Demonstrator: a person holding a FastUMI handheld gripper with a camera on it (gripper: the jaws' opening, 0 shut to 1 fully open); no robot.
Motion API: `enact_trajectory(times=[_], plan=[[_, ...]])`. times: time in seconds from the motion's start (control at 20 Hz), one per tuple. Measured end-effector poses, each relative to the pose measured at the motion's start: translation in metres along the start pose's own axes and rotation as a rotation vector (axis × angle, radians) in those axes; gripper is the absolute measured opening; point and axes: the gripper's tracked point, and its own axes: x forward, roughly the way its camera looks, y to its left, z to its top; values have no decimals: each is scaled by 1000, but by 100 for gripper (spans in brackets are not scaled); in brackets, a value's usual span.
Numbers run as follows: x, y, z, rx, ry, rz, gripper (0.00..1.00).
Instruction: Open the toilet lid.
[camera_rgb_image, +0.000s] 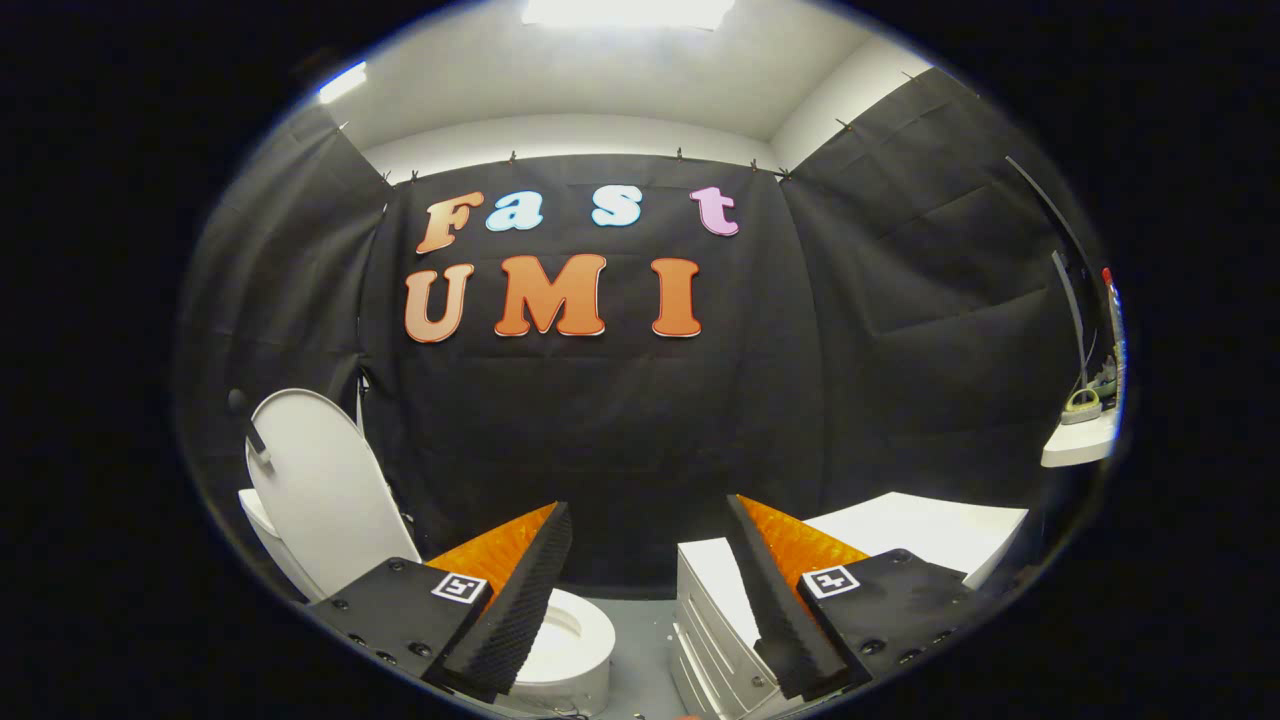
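Toilet lid stands raised; gripper fingers spread, holding nothing.

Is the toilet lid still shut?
No, the toilet lid stands upright, the seat lies bare, and the open gripper holds nothing.

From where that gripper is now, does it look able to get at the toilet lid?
Probably yes. The gripper is open with nothing between its fingers, and the toilet lid stands raised off to one side of the fingers, beyond them. Nothing sits between them, but the gripper isn't aimed at it.
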Motion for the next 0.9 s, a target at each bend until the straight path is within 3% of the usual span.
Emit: enact_trajectory(times=[0.05,0.15,0.55,0.9], plan=[[5,-1,-17,-22,43,-21,99],[3,18,-35,-66,93,12,100],[1,63,-28,-32,89,130,98],[6,37,-20,0,72,75,99]])
